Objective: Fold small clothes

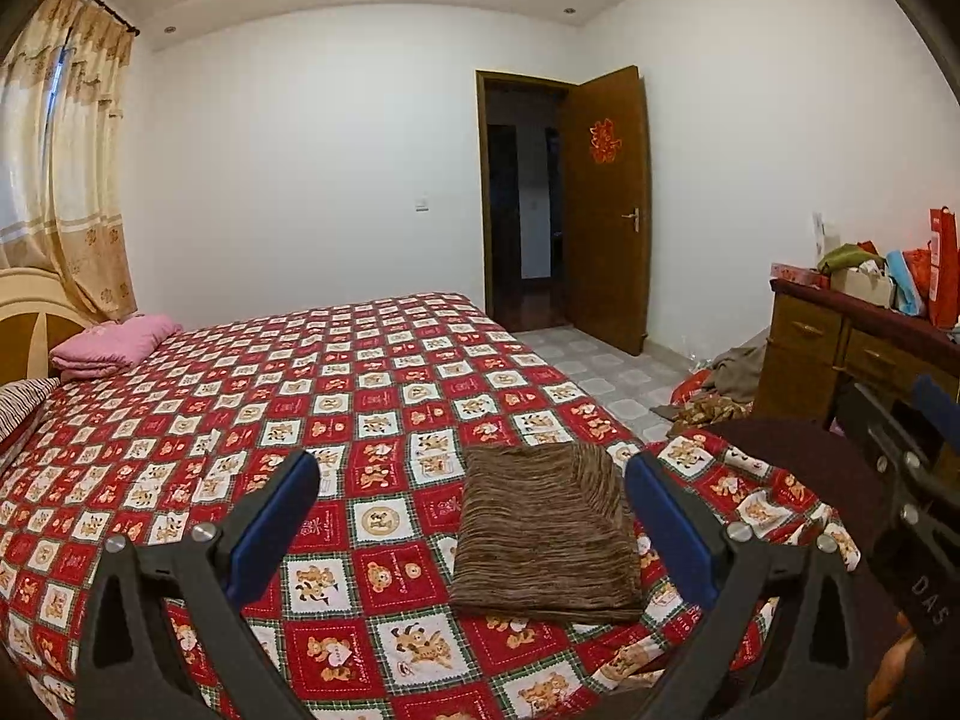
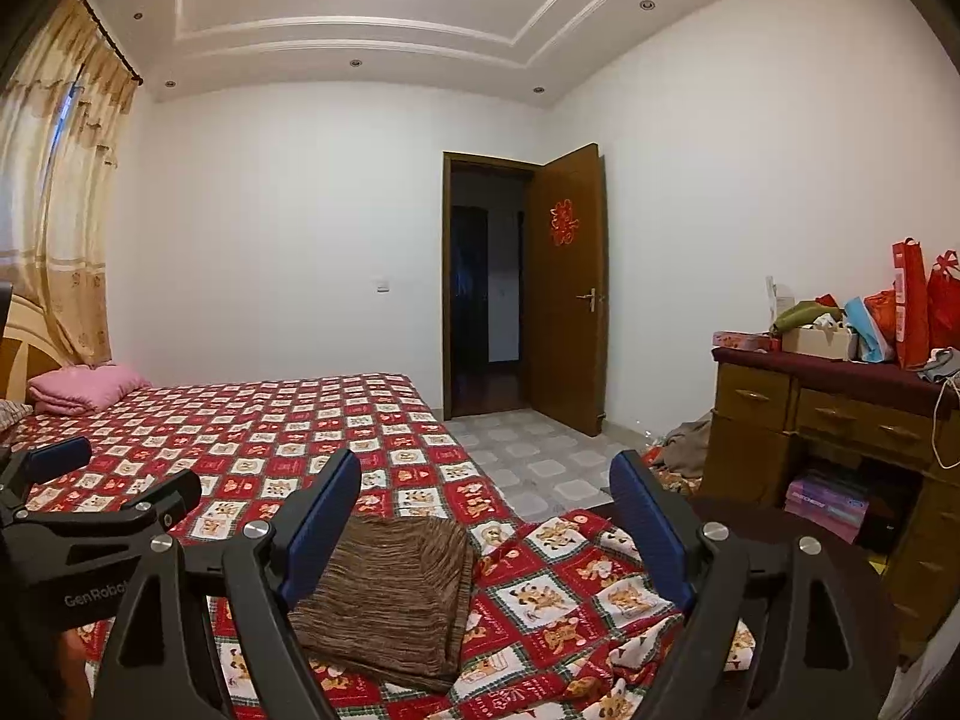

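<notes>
Garment: a brown, ribbed, chenille-like cloth folded into a thick rectangle point(image 1: 546, 531), lying flat near the bed's near corner on the red-and-white teddy-bear patchwork bedspread point(image 1: 336, 396).
Long axis: it runs roughly away from the cameras, toward the far wall; the short edges face near and far.
Left gripper point(image 1: 474, 516): spread wide and holding nothing, raised above the bedspread; the cloth lies ahead and toward its right finger.
Right gripper point(image 2: 486, 516): also spread wide and empty, above the bed; the cloth lies ahead and toward its left finger point(image 2: 318, 534), partly hidden behind it.
Nearer hand: hard to call; the cloth sits between the two grippers, and neither touches it.
Texture: fine lengthwise ribs, a soft pile and stacked layers showing at the near edge; I judge it limp and liable to slip open if pinched by one layer only.
Fold state: edges look squared, so the piece seems close to done.
Surroundings: pink folded quilt point(image 1: 114, 345) at the headboard, well apart; wooden dresser with brass handles point(image 2: 828, 420) to the right.
</notes>
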